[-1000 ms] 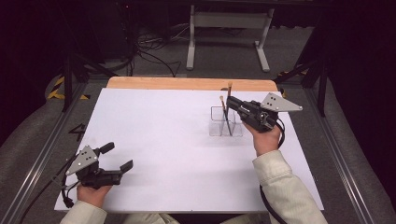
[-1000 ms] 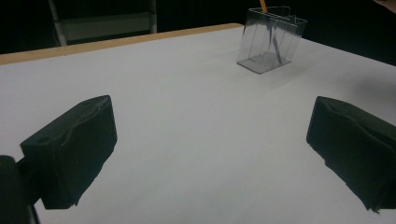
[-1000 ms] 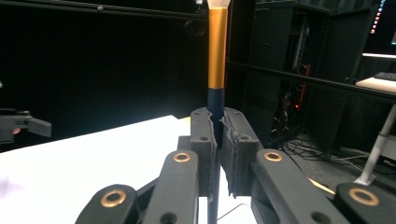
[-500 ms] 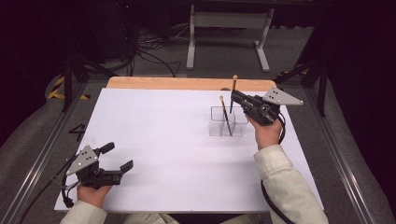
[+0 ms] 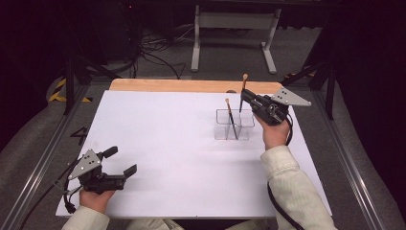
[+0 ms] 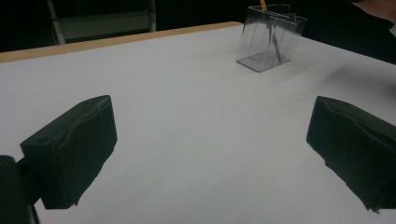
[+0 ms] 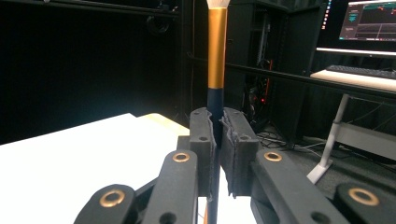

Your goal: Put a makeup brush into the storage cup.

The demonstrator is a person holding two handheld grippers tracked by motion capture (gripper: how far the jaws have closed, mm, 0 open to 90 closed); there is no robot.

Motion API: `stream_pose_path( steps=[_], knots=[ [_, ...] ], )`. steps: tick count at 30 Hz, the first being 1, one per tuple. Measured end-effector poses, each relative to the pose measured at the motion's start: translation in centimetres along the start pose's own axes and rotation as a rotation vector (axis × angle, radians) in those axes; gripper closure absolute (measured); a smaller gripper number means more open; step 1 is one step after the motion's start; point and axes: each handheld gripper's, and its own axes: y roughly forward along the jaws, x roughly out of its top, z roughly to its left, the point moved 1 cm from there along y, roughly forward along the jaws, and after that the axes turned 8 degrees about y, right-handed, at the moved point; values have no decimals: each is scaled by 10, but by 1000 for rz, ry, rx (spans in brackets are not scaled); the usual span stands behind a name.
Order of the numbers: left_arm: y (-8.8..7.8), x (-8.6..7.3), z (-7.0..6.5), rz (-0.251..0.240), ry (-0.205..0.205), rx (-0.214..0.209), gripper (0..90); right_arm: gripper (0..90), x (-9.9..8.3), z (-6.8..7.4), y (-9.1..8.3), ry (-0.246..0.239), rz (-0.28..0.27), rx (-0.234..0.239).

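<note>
Our right tongs (image 5: 245, 96) clamp an upright brush (image 5: 243, 91) above the clear holder (image 5: 233, 125) at two o'clock; our left tongs (image 5: 120, 162) gape at seven.

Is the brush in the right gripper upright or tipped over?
Upright. The right gripper clamps the brush by its dark handle, bristles up, beside the clear holder.

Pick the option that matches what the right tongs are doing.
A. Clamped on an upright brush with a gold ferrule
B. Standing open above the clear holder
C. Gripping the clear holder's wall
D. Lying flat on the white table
A: in the right gripper view the right tongs are shut on the dark handle of the brush, which stands upright with its gold ferrule above them, beside the clear holder.
</note>
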Motion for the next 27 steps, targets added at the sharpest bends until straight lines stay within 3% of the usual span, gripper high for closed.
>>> stream_pose_path(
  steps=[10, 27],
  knots=[
    [0, 0, 0, 3, 0, -3, 24, 835, -10, -9, 6, 10, 9, -22],
    [0, 0, 0, 0, 1, 0, 24, 834, -33, -16, 11, 48, 21, -18]
  ],
)
